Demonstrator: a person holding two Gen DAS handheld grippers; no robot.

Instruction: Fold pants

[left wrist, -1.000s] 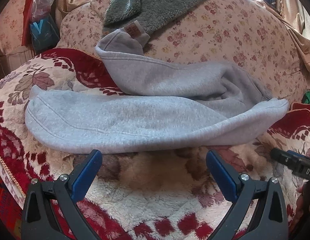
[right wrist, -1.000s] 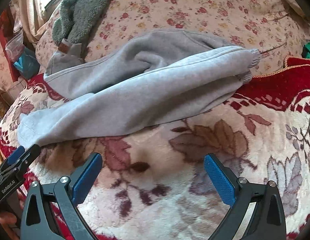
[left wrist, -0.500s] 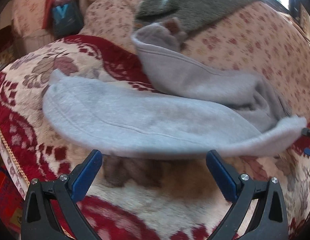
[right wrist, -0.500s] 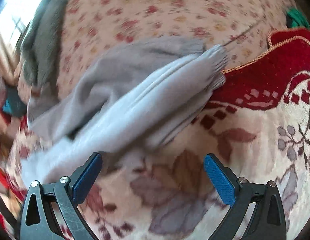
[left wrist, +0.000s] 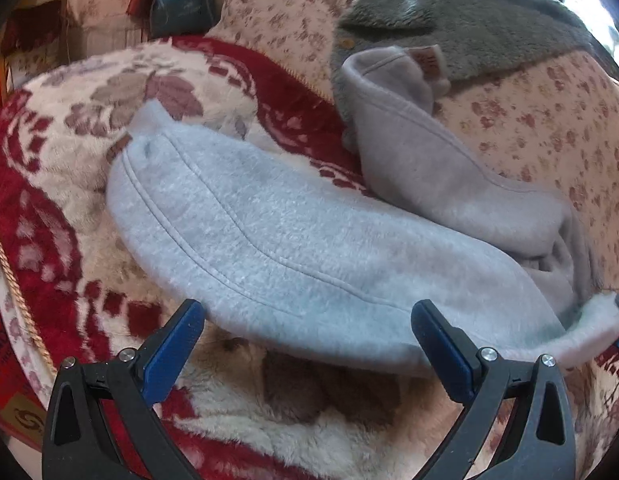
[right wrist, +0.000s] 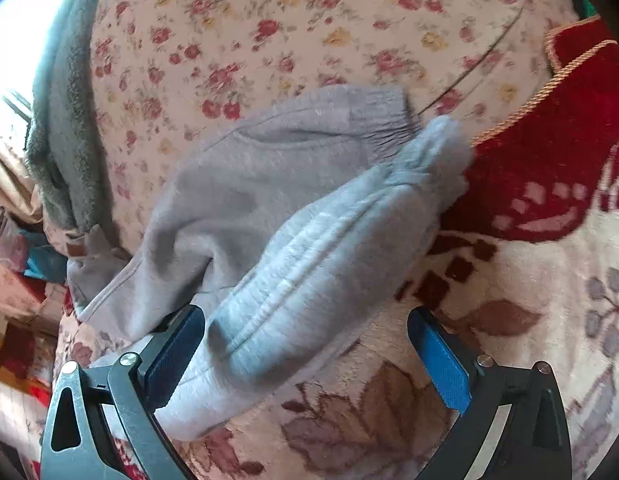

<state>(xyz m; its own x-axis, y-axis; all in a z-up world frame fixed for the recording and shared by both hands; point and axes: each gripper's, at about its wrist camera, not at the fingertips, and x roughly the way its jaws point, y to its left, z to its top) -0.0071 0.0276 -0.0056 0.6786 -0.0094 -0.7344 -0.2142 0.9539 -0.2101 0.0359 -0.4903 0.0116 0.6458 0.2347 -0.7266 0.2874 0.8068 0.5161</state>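
Observation:
Grey fleece pants [left wrist: 309, 248] lie on a red and cream floral blanket [left wrist: 61, 184], one leg over the other, the far leg reaching up onto the flowered cushion. My left gripper [left wrist: 307, 332] is open, its blue pads at the near edge of the front leg, holding nothing. In the right wrist view the pants [right wrist: 293, 240] run from lower left to the elastic waistband at the upper right. My right gripper [right wrist: 305, 340] is open, with the front leg lying between its pads and over the left pad.
A dark grey fleece garment [left wrist: 469, 16] lies on the flowered cushion [left wrist: 549, 112] behind the pants. A blue bag [left wrist: 177, 0] stands at the back left. The blanket's corded edge [left wrist: 13, 280] runs down the left side.
Both grippers have moved closer to the pants. The left one has swung toward the cuff end, the right one in along the front leg toward the waistband. Both stay open.

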